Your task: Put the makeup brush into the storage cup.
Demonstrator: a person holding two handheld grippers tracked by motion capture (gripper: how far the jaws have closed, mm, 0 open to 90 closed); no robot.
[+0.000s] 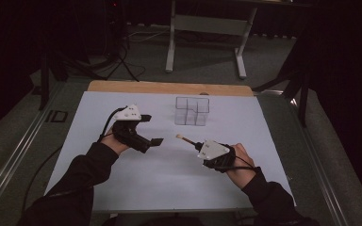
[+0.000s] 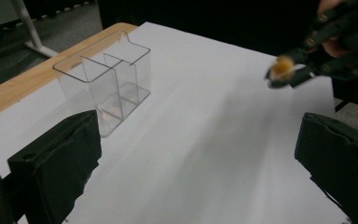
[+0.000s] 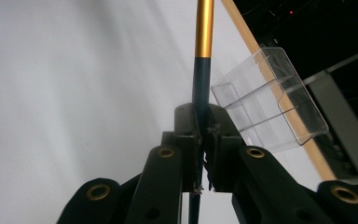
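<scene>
Brush (image 3: 203, 56) clamped in right hand-held gripper (image 1: 192, 142), near clear divided container (image 1: 192, 110).

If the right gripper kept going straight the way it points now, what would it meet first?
Probably the clear organizer, or just beside it. The right gripper, shut on the brush, aims up the white table toward it; depth is unclear.

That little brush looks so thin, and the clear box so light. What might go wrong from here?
The right tool pinches the brush low on its thin handle, so it might twist or slip on the way. The clear box stands loose on the white table, so a nudge from the brush tip could tip or shift it. The left tool is open, not steadying it.
</scene>
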